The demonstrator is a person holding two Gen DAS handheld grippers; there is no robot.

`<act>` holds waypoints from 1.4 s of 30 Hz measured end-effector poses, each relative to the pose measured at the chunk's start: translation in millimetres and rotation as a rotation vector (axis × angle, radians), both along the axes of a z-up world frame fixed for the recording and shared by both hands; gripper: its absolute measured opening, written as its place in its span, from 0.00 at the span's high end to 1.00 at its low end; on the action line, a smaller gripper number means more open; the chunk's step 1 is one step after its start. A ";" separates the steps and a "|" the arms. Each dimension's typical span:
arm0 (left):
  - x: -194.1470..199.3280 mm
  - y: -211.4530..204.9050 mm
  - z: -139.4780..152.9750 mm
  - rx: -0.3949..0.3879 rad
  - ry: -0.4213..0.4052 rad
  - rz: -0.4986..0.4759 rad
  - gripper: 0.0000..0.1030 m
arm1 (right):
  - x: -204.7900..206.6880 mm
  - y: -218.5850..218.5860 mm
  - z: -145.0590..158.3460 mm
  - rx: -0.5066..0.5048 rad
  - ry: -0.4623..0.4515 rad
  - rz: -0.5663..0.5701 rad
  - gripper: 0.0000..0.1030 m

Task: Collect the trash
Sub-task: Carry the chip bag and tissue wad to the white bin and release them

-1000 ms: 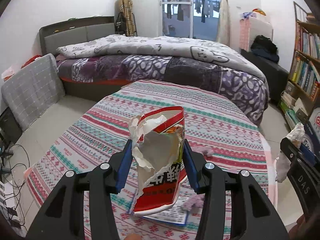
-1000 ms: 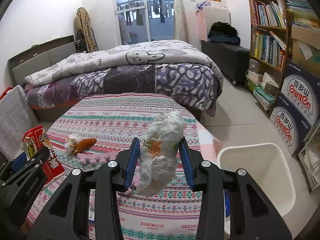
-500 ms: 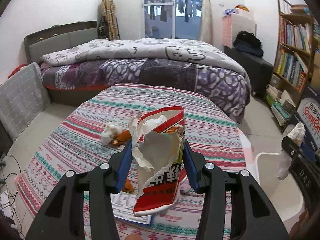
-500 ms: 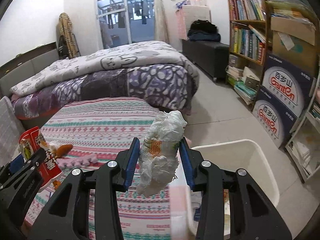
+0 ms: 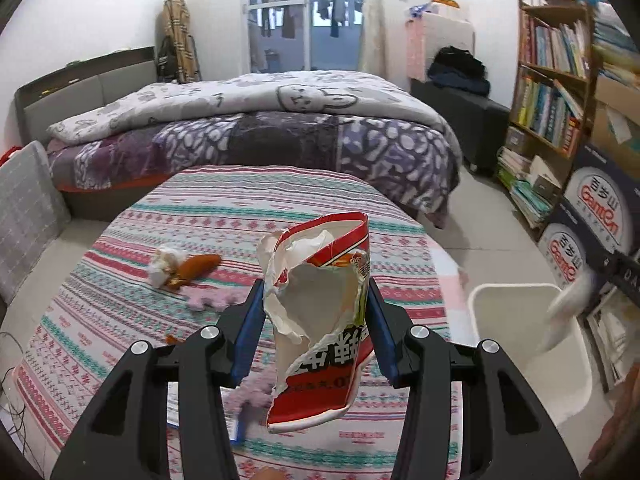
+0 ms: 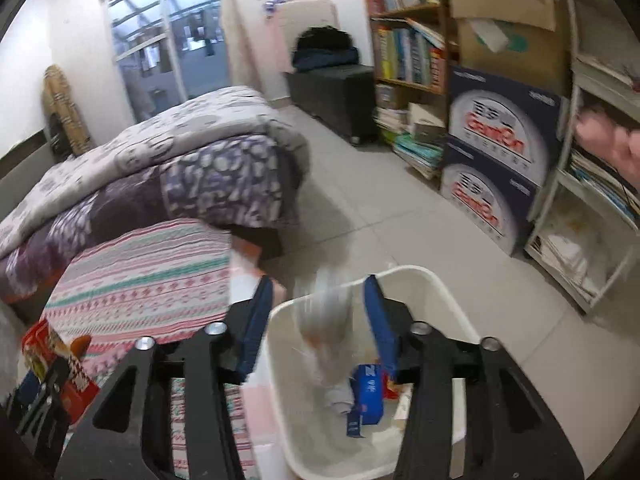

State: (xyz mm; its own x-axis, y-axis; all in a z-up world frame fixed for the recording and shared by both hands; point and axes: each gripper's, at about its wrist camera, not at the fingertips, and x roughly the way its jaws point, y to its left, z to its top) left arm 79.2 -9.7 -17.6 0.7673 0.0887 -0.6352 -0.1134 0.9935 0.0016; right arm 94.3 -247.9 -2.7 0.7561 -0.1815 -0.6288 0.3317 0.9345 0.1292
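Observation:
My left gripper point(image 5: 316, 324) is shut on a torn red and white snack bag point(image 5: 320, 320), held above the striped table point(image 5: 240, 216). My right gripper point(image 6: 318, 312) is open over the white trash bin point(image 6: 440, 292). A blurred white crumpled wrapper point(image 6: 326, 316) is between its fingers, falling into the bin. The bin point(image 5: 516, 292) and the blurred wrapper point(image 5: 568, 304) also show at the right of the left wrist view. A tissue with orange trash point(image 5: 180, 266) and a pink scrap point(image 5: 212, 300) lie on the table.
The bin holds a blue packet point(image 6: 368, 396) and other trash. A bed point(image 5: 256, 128) stands behind the table. Bookshelves point(image 6: 404, 40) and stacked boxes point(image 6: 496, 160) line the right wall. A booklet point(image 5: 236, 428) lies at the table's near edge.
The right gripper swung right from over the table to above the bin and opened, letting go of the white wrapper. The left gripper turned right, still holding the snack bag.

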 end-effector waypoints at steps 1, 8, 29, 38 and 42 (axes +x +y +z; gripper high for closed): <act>0.4 -4.1 -0.8 -0.004 0.003 -0.013 0.53 | -1.0 -5.3 0.0 0.002 0.000 -0.017 0.41; 1.5 -32.7 -2.5 -0.028 0.016 -0.095 0.53 | -11.6 -42.0 1.6 0.012 -0.008 -0.130 0.15; 20.5 -165.6 0.6 -0.140 0.128 -0.409 0.49 | -46.2 -141.7 16.8 0.229 -0.096 -0.376 0.07; 19.8 -190.3 7.3 -0.120 0.126 -0.508 0.26 | -49.4 -156.8 17.5 0.293 -0.105 -0.413 0.07; 17.8 -183.0 2.0 -0.062 0.126 -0.509 0.25 | -43.8 -146.8 16.0 0.284 -0.087 -0.384 0.07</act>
